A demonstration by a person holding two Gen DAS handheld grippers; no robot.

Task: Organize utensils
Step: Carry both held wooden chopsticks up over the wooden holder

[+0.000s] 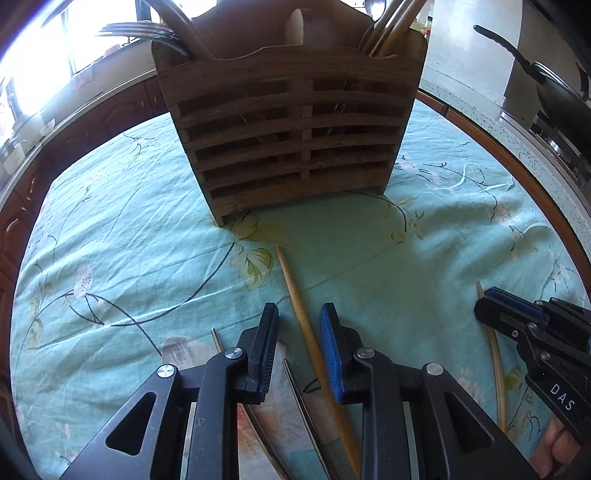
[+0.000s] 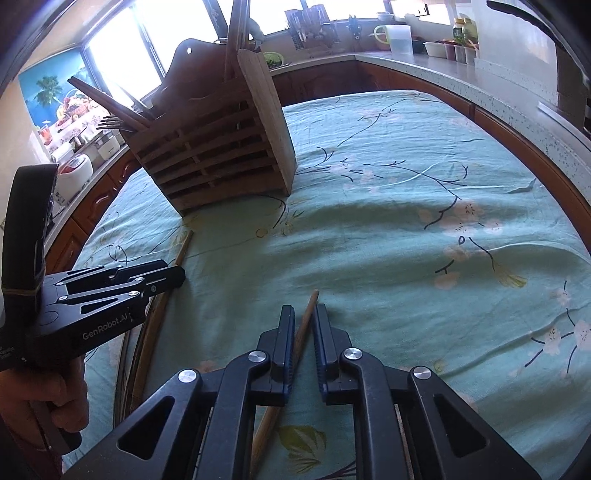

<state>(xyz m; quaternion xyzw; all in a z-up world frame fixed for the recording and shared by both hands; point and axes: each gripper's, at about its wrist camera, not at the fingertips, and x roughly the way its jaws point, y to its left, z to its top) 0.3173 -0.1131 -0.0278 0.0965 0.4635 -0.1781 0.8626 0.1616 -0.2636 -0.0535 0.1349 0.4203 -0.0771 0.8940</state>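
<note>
A slatted wooden utensil holder stands on the teal floral cloth and holds forks and chopsticks; it also shows in the right wrist view. My left gripper is open, its jaws on either side of a wooden chopstick lying on the cloth. Metal chopsticks lie under it. My right gripper is open with narrow jaws around another wooden chopstick, not clamped. The right gripper shows in the left wrist view, the left gripper in the right wrist view.
The table carries the teal cloth. A kitchen counter wraps around it with jars, a jug and a knife rack. A wok sits on the stove at right. A rice cooker stands at left.
</note>
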